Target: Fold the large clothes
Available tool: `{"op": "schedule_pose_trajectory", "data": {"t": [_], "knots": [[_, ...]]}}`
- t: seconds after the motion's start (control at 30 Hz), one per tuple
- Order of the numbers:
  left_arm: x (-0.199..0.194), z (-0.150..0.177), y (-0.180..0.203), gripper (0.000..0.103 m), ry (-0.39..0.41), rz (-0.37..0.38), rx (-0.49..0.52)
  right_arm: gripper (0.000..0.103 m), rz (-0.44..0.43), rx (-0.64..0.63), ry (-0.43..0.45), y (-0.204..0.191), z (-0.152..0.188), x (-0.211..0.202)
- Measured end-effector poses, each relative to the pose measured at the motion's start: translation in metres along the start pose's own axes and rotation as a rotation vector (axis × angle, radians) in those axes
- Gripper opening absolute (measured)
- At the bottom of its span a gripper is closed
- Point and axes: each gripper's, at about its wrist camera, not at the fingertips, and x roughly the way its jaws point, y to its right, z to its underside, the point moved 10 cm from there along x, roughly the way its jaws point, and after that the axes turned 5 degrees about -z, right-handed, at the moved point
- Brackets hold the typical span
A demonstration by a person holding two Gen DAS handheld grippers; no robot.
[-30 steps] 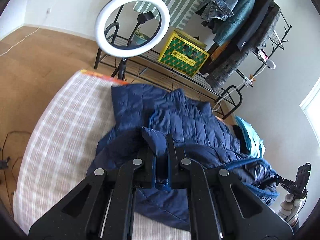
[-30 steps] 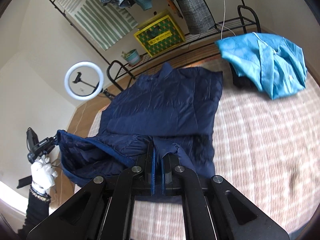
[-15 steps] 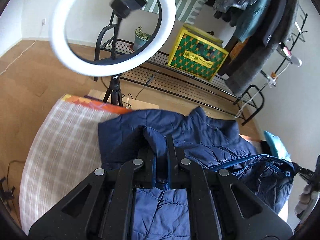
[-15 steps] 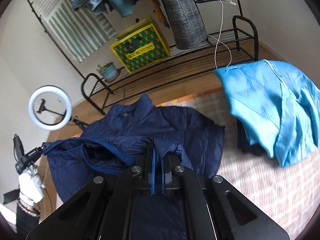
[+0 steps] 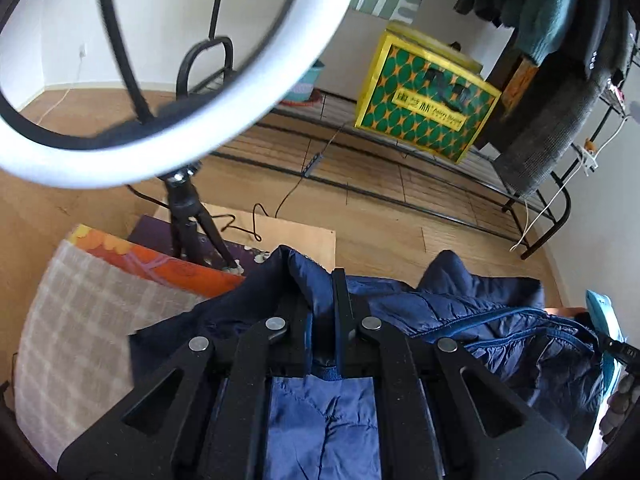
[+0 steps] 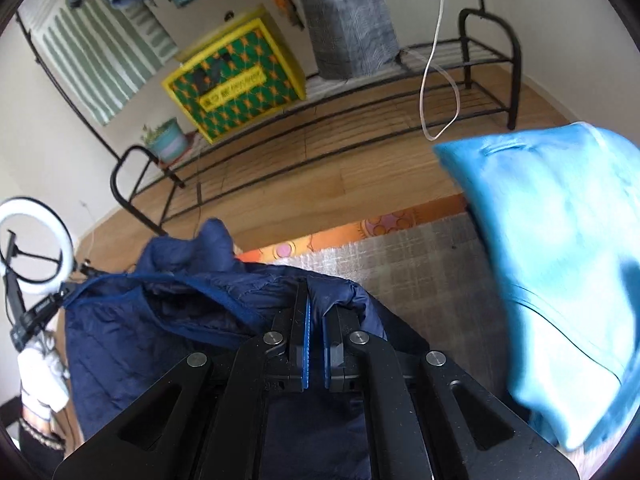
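A navy quilted jacket (image 5: 472, 316) is shown spread over a bed covered by a checked blanket (image 5: 80, 312), with one edge lifted and carried by both tools. The left gripper (image 5: 322, 300) is pressed together on a fold of the jacket's fabric, which bunches up between and just ahead of its fingers; the padded collar rises ahead and to the right of it. The right gripper (image 6: 315, 312) is likewise pinched shut on a fold of the same jacket (image 6: 168, 320), whose lining opens out to the left of it. A light blue garment (image 6: 560, 272) lies on the bed close to the right of the right gripper, apart from the jacket. Ahead of both grippers, beyond the far edge of the bed, a ring light (image 5: 152, 92), a yellow and green box (image 5: 424, 104) and a clothes rack (image 6: 320, 128) are seen. The step in hand is judged to be a fold of the held edge over the body of the jacket towards its collar. The next move would call for the two held points to be lowered level onto the jacket, aligned with the far edge, and only then released, with the blue garment kept clear.
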Motion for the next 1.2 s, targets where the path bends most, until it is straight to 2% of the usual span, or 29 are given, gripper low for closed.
{"op": "schedule_pose_trajectory", "data": {"t": [0.07,0.2,0.3,0.4,0.43,0.47,0.5,0.53,0.57,0.67,0.73,0.8,0.9,0.97,1.03,1.1,1.2], "knots": [[0.011,0.004,0.0,0.007,-0.021,-0.003,-0.013,0.005,0.001,-0.027,-0.009,0.002,0.0,0.009],[0.009,-0.001,-0.001,0.026,-0.001,-0.006,0.004,0.009,-0.078,-0.039,-0.015,-0.001,-0.007,0.009],[-0.002,-0.01,0.0,0.041,0.013,0.023,-0.01,0.009,-0.12,-0.037,0.004,-0.005,-0.013,0.003],[-0.019,-0.018,-0.001,0.043,0.053,0.007,0.013,0.01,-0.131,-0.047,0.01,-0.008,-0.015,-0.006],[-0.023,-0.019,0.001,0.044,0.052,0.016,0.018,0.013,-0.156,-0.032,0.005,-0.009,-0.016,-0.007],[-0.028,-0.018,0.002,0.044,0.051,0.025,0.023,0.021,-0.197,0.007,0.0,-0.009,-0.018,-0.007],[-0.036,-0.017,0.005,0.044,0.068,0.031,0.042,0.027,-0.277,0.082,-0.01,-0.008,-0.02,-0.008],[-0.042,-0.015,0.009,0.044,0.081,0.031,0.067,0.037,-0.303,0.112,-0.01,-0.007,-0.022,-0.01],[-0.046,-0.012,0.015,0.044,0.085,0.03,0.099,0.046,-0.302,0.137,0.007,-0.003,-0.026,-0.013],[-0.054,0.011,0.044,0.044,0.059,0.059,0.217,0.046,-0.248,0.11,0.062,0.002,-0.036,-0.026],[-0.055,0.03,0.069,0.044,0.02,0.114,0.299,0.046,-0.206,-0.005,0.074,-0.007,-0.03,-0.037],[-0.047,0.054,0.096,0.044,-0.045,0.131,0.415,0.046,-0.171,-0.112,0.039,-0.019,-0.014,-0.039],[-0.025,0.081,0.129,0.044,-0.118,0.116,0.547,0.046,-0.173,-0.274,-0.039,-0.048,0.03,-0.034],[-0.008,0.088,0.144,0.044,-0.143,0.095,0.573,0.046,-0.134,-0.391,-0.095,-0.063,0.061,-0.023],[0.011,0.093,0.158,0.044,-0.16,0.076,0.595,0.046,-0.042,-0.488,-0.138,-0.066,0.082,-0.005],[0.031,0.093,0.164,0.044,-0.147,0.013,0.625,0.046,0.009,-0.515,-0.159,-0.062,0.093,0.009],[0.055,0.084,0.162,0.044,-0.116,-0.053,0.597,0.044,0.04,-0.485,-0.168,-0.051,0.094,0.016]]}}
